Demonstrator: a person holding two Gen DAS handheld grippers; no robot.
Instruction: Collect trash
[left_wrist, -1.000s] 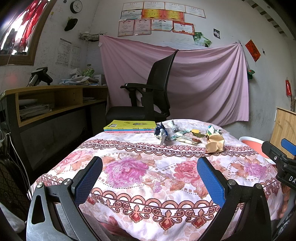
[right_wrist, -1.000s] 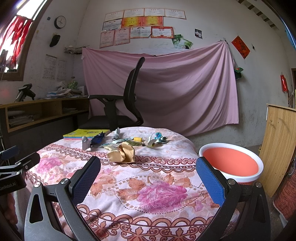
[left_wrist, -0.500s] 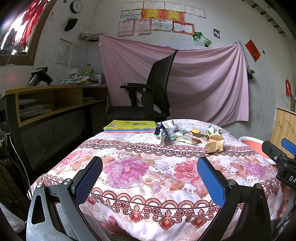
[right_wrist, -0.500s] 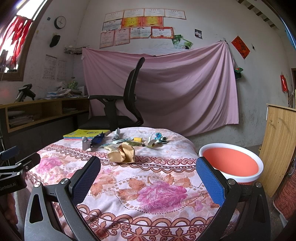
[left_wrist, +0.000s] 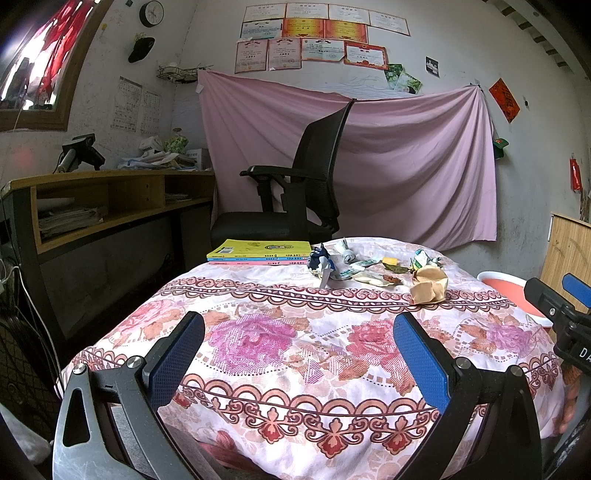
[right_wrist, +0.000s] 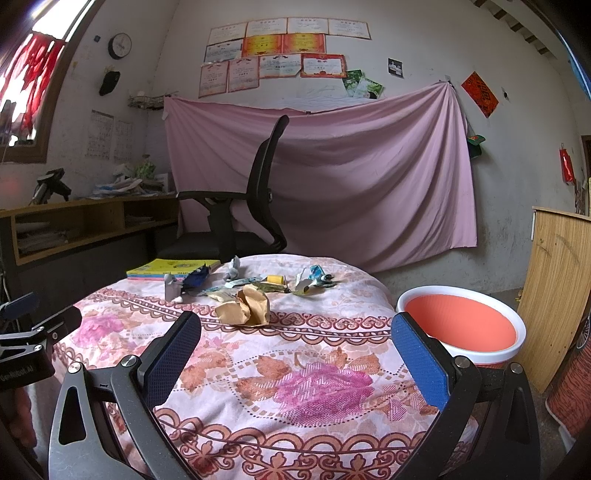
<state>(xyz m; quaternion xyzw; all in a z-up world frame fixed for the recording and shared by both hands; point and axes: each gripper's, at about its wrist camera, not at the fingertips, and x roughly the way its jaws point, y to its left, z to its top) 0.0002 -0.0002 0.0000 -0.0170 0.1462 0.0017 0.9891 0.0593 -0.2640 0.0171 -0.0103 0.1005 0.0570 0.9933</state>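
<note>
Several pieces of trash lie at the far side of a round table with a floral cloth (left_wrist: 295, 343): a crumpled brown paper (left_wrist: 428, 284), a blue and white wrapper (left_wrist: 323, 262), and small wrappers (left_wrist: 369, 271). In the right wrist view the brown paper (right_wrist: 245, 306) lies nearest, with wrappers (right_wrist: 310, 280) behind it. An orange bin with a white rim (right_wrist: 461, 328) stands on the floor to the table's right. My left gripper (left_wrist: 297, 347) is open and empty above the near cloth. My right gripper (right_wrist: 295, 347) is open and empty, well short of the trash.
A stack of books with a yellow cover (left_wrist: 260, 251) lies at the table's far left. A black office chair (left_wrist: 295, 199) stands behind the table. A wooden desk (left_wrist: 92, 206) runs along the left wall. A wooden panel (right_wrist: 554, 288) stands at the right.
</note>
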